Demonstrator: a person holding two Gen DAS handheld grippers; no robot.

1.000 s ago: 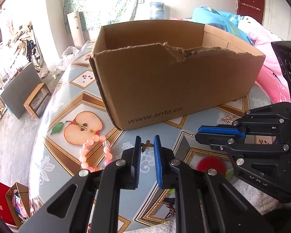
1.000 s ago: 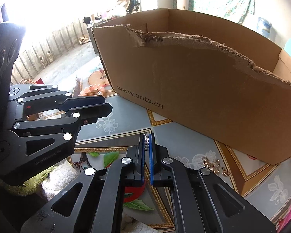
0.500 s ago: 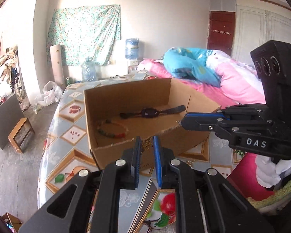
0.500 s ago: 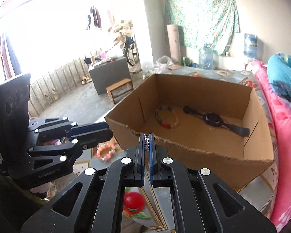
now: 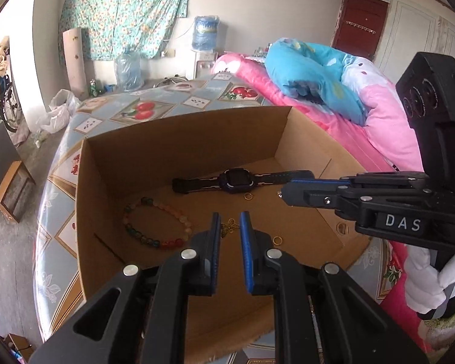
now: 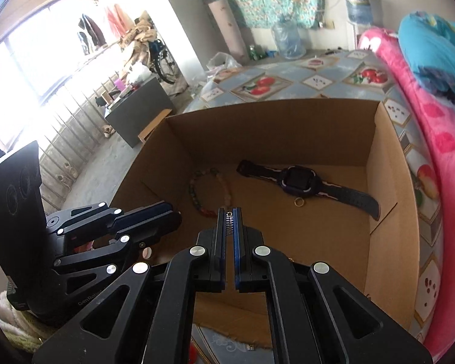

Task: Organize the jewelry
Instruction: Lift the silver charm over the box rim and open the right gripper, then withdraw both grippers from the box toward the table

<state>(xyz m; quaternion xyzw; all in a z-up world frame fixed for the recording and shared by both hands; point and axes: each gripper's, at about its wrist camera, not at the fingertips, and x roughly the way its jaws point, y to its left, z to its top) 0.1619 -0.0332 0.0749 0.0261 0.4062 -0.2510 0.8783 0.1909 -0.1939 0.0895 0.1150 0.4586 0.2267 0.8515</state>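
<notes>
Fruit-patterned tablecloth (image 5: 57,200) bears an open brown cardboard box (image 5: 179,151) holding a black wristwatch (image 5: 236,180), a multicoloured bead bracelet (image 5: 154,224) and small gold rings (image 5: 247,196). Left gripper (image 5: 229,227), jaws narrowly parted, pinches a gold filigree earring (image 5: 229,226) above the box's near side. Right gripper (image 6: 229,223) is clamped shut on a small metal spring-like piece (image 6: 229,220).

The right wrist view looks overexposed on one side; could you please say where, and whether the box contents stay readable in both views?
Right wrist view: window at upper left blows out to white; watch inside the cardboard box stays sharp. Left wrist view: even light, bead bracelet clear, fisheye bends the edges.
</notes>
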